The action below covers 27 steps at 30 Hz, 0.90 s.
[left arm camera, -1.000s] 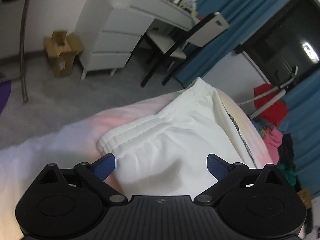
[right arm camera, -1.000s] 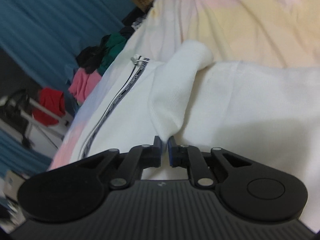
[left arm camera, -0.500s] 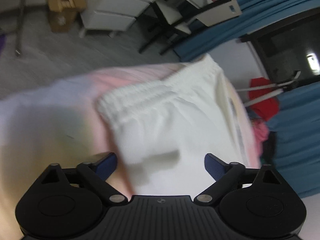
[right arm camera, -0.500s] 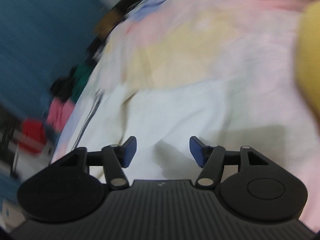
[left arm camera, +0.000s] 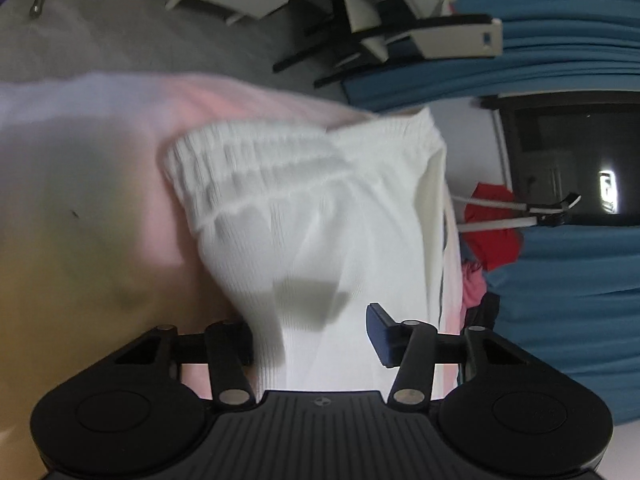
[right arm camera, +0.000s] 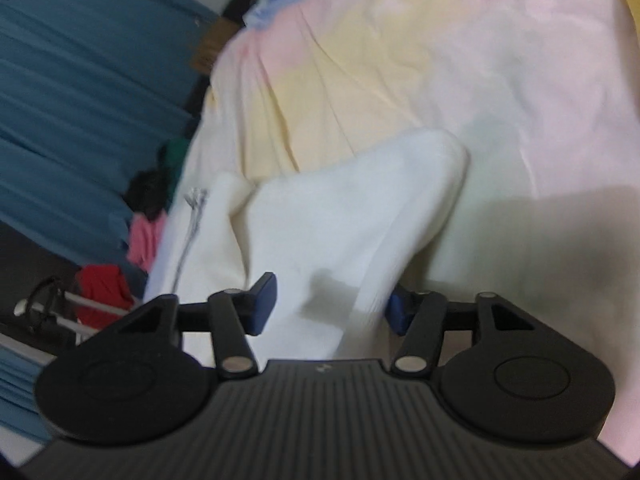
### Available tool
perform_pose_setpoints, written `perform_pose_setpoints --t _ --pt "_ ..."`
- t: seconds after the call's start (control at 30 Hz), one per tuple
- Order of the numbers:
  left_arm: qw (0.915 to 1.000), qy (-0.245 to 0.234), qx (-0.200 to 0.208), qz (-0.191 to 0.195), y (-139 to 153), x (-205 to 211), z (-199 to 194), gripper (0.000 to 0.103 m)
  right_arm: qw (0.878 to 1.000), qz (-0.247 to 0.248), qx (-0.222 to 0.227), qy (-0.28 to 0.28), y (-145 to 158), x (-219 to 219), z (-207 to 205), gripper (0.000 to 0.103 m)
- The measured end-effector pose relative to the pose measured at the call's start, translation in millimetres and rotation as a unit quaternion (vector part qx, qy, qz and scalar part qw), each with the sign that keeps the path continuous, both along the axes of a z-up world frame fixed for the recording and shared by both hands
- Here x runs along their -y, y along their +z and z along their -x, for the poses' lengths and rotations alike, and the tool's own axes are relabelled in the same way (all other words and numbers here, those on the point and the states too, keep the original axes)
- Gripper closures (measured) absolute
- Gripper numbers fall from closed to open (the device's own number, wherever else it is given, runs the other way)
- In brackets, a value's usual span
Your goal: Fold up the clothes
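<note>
My left gripper [left arm camera: 316,334] stood spread wide, white trousers [left arm camera: 320,216] lying between its fingers, ungripped. My right gripper [right arm camera: 330,302] was likewise parted around a folded end of the trousers [right arm camera: 340,216]. They lay on the pastel bedsheet [right arm camera: 460,60], blue curtains [left arm camera: 568,264] beyond.

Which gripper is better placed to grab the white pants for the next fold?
Probably the left gripper: its open fingers straddle a raised fold of the white pants just below the waistband. The right gripper is also open around cloth, but at the blurred far end.
</note>
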<state>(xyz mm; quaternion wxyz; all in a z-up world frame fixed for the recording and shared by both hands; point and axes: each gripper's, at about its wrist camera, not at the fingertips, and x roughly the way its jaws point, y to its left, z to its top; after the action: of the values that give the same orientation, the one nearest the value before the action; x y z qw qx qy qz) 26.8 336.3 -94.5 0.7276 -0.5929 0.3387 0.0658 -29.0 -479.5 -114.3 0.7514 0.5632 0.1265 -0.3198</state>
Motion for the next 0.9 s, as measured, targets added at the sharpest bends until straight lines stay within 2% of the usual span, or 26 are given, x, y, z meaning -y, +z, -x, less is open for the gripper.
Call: perform_pose_setpoints --t 0.03,0.07,0.1,0.13,0.17,0.3,0.47,0.6,0.67,0.77,0.83,0.9 --pt "1.0 0.003 0.0 0.0 -1 -1 0 0.06 1.0 -0.002 0.012 -0.007 -2 4 2 0.053" --pt "1.0 0.008 0.001 0.001 -1 -2 0 0.067 1.0 -0.005 0.017 -0.012 -3 7 3 0.065" --pt "0.9999 0.011 0.002 0.0 -2 -4 -1 0.078 1.0 -0.008 0.006 -0.016 -6 9 3 0.073" --pt "0.9999 0.012 0.003 0.0 -2 -7 -2 0.084 1.0 -0.009 -0.004 -0.019 -8 10 3 0.088" --pt "0.9999 0.012 0.004 -0.001 -3 -9 -3 0.088 1.0 -0.002 -0.011 -0.019 -7 10 3 0.093" --pt "0.9996 0.014 0.024 -0.005 2 -12 0 0.093 0.999 0.028 -0.034 -0.018 -3 9 4 0.097" --pt "0.9953 0.014 0.087 -0.04 32 -6 15 0.096 0.994 0.104 0.018 -0.036 38 -8 19 0.097" --pt "0.9925 0.016 0.116 -0.037 55 -7 20 0.097 0.99 0.122 0.042 -0.051 67 -11 28 0.097" --pt "0.9921 0.009 0.117 -0.044 71 -7 4 0.097 0.988 0.139 0.047 -0.049 82 -11 25 0.097" --pt "0.9911 -0.006 0.117 -0.063 97 -6 -28 0.097 0.984 0.172 0.04 -0.026 106 -3 -2 0.097" --pt "0.9901 -0.015 0.117 -0.076 116 -6 -53 0.097 0.98 0.197 0.033 -0.013 123 3 -31 0.097" --pt "0.9893 -0.02 0.116 -0.086 133 -2 -96 0.096 0.975 0.222 0.02 -0.006 137 6 -69 0.097"
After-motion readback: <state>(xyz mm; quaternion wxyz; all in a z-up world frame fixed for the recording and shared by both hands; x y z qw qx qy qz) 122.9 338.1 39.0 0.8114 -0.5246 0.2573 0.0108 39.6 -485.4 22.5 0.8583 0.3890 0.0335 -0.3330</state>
